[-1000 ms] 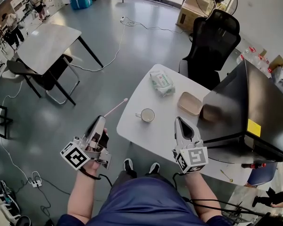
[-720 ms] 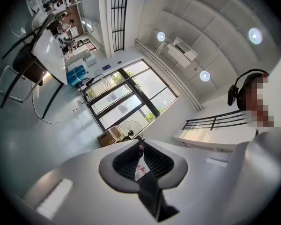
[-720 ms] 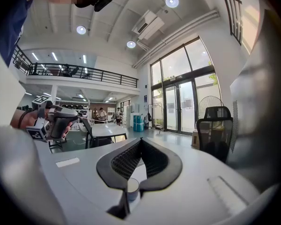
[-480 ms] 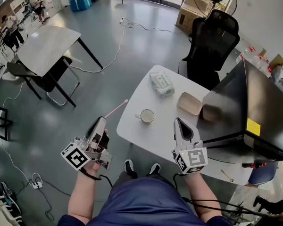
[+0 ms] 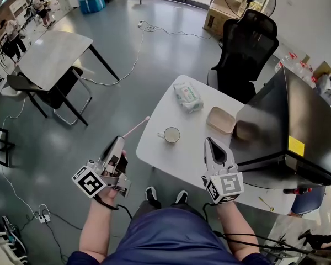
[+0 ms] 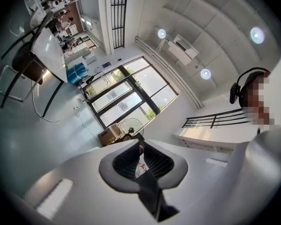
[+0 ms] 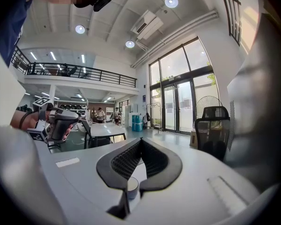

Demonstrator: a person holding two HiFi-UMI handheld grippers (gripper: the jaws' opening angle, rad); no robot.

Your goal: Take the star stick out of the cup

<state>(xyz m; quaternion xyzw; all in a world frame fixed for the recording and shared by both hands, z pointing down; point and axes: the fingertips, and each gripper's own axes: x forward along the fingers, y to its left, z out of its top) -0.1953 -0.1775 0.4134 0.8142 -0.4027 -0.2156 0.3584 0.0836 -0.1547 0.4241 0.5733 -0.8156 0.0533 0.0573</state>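
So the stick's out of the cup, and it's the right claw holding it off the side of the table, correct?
Not quite. The left claw holds the stick, not the right claw, which is shut on nothing. The head view shows this. The rest stands: the stick is out of the cup and off the side of the table.

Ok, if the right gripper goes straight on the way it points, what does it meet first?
Nothing close: the right gripper, jaws shut, points between the cup and the tan tray. Farther on lies the wipes pack, the likeliest first contact, though the gripper's height is unclear.
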